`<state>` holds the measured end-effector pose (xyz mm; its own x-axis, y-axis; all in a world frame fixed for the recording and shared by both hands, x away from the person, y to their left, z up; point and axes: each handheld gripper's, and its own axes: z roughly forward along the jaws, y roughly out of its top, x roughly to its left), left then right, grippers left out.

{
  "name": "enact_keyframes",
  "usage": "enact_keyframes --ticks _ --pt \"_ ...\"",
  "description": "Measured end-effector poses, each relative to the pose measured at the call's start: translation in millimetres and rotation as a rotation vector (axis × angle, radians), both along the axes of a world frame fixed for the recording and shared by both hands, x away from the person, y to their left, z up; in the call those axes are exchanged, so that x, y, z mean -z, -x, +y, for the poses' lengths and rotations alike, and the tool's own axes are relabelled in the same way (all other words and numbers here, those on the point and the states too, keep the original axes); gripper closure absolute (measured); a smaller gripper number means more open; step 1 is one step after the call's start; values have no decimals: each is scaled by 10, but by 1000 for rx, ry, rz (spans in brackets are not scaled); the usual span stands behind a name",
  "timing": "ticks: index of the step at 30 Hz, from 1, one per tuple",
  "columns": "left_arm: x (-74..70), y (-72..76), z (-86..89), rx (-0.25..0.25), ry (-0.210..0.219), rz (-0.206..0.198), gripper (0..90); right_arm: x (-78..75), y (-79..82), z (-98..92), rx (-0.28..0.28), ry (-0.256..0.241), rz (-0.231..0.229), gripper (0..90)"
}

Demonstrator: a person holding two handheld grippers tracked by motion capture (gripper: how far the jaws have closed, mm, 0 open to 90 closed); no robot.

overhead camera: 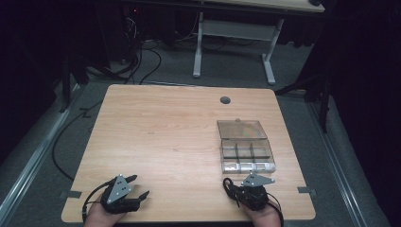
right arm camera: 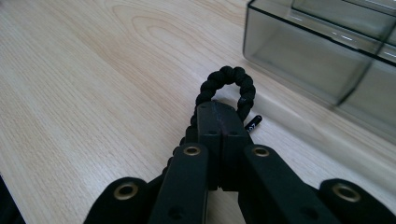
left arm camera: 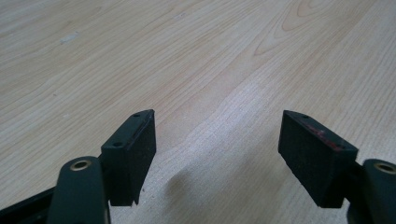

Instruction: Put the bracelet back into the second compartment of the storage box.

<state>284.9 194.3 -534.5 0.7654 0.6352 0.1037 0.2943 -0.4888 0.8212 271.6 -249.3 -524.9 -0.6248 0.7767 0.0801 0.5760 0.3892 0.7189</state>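
Two jaws pinching a braided cord (right arm camera: 227, 86), beside organiser box (right arm camera: 322, 56).

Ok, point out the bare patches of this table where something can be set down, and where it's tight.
The whole left half of the wooden table is bare, from the far edge to the left hand-held gripper. Bare wood also runs between the two grippers. It's crowded at right: the open compartment box sits just beyond the right hand-held gripper, shut on a black braided cord.
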Motion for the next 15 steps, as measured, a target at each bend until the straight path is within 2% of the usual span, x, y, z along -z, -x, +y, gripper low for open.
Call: enact_keyframes --ticks 5,9,11,15 --pt "0 0 1 0 0 0 283 -3 17 -94 16 2 0 900" --pt "0 0 1 0 1 0 283 -45 29 -125 26 -9 -26 900" --pt "0 -3 0 0 0 2 284 -82 49 -81 16 -9 -46 900" --pt "0 0 0 1 0 1 284 -53 53 47 -34 16 -27 900"
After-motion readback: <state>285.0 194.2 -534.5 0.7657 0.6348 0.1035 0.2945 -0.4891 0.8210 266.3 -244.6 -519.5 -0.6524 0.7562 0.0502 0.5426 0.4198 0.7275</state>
